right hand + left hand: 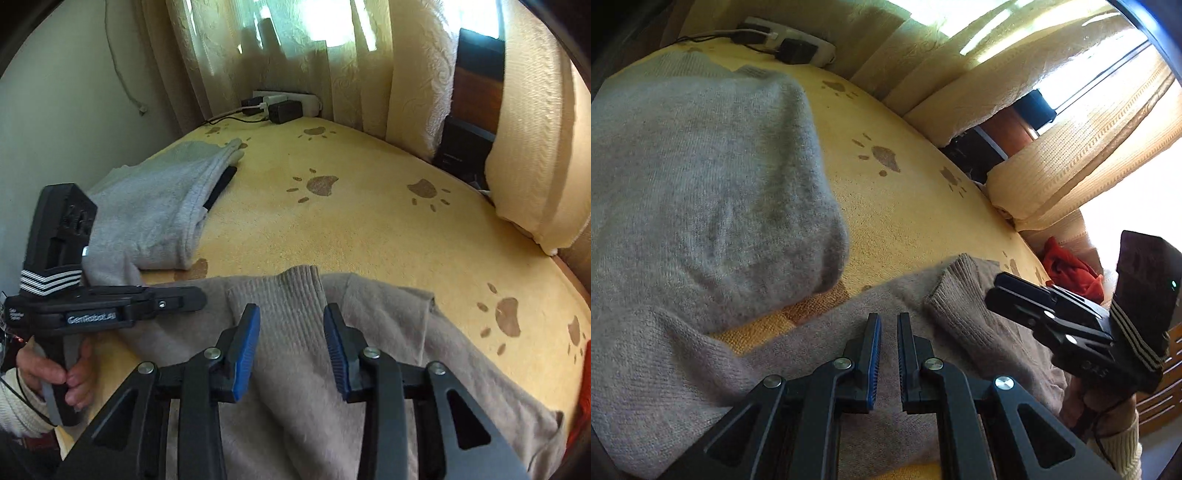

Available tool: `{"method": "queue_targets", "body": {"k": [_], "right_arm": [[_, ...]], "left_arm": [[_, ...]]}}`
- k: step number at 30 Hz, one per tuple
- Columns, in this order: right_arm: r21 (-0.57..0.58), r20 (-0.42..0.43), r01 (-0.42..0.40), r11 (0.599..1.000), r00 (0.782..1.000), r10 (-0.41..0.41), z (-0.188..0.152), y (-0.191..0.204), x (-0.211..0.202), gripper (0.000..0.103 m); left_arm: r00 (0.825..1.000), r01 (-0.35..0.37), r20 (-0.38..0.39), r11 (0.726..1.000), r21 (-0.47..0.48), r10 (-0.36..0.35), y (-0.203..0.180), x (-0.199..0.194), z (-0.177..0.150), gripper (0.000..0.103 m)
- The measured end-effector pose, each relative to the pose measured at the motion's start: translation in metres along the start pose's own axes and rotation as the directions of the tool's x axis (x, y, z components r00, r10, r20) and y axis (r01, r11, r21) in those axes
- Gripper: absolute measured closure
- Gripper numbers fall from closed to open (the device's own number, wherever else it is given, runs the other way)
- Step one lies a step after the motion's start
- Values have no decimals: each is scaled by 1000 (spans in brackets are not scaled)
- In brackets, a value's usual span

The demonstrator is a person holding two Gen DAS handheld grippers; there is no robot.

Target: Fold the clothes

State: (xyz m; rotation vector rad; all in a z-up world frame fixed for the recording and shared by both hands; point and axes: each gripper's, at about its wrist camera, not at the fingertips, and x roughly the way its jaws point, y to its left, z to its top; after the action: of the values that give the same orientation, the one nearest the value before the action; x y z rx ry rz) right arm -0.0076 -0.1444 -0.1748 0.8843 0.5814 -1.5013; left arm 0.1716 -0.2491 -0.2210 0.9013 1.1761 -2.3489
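The left claw (889, 321) is closed with nothing between its pads, hovering just above the beige sweater (369, 350) spread across the near part of the bed (369, 229). The right claw (291, 314) stands partly open, its blue pads (245, 350) on either side of the sweater's ribbed cuff (291, 295) directly under it; whether they touch the knit cannot be told. Beyond the left claw lies a folded grey garment (701, 184). A hand (55, 373) grips the left claw's handle.
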Motion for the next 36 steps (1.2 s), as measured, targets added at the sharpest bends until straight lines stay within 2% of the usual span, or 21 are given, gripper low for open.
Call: {"method": "queue_targets", "body": {"k": [4, 8, 11, 16, 19, 22, 25, 28, 30, 31, 34, 36], "right_arm": [[35, -55, -18, 999, 998, 20, 8, -19, 31, 63], [45, -48, -67, 997, 996, 69, 6, -21, 35, 64], [27, -38, -67, 997, 997, 68, 2, -15, 31, 95], [56, 95, -53, 997, 994, 47, -6, -11, -10, 95], [104, 206, -15, 994, 979, -6, -10, -18, -57, 95], [164, 301, 56, 985, 948, -104, -16, -32, -110, 95], [241, 369, 150, 959, 900, -233, -24, -49, -161, 95], [328, 418, 232, 916, 833, -361, -31, -62, -208, 95], [368, 457, 280, 887, 776, -435, -32, -61, -238, 95], [374, 481, 298, 878, 747, -459, -31, -57, -251, 95], [325, 550, 330, 886, 697, -461, -19, -25, -271, 95], [249, 569, 320, 914, 716, -405, -7, 6, -265, 95]], "left_arm": [[1000, -15, -9, 1000, 20, 15, -4, 2, -3, 94], [1000, -5, -16, 1000, 1, 5, -1, 3, -1, 94], [1000, 1, -16, 1000, -7, -1, 0, 4, -1, 94], [1000, 5, -15, 1000, -10, -5, 1, 4, -1, 94], [1000, 10, -15, 1000, -17, -10, 1, 4, -1, 94], [1000, 12, -14, 1000, -20, -12, 2, 4, -1, 94], [1000, 15, -13, 1000, -25, -15, 2, 4, -1, 94], [1000, 24, -16, 999, -42, -25, 4, 3, -1, 94], [999, 31, -19, 998, -55, -32, 6, 3, -1, 94], [999, 33, -20, 998, -60, -35, 6, 3, -1, 94], [999, 40, -20, 997, -71, -41, 8, 2, 0, 94], [999, 44, -17, 996, -81, -46, 10, 1, 0, 94]]}}
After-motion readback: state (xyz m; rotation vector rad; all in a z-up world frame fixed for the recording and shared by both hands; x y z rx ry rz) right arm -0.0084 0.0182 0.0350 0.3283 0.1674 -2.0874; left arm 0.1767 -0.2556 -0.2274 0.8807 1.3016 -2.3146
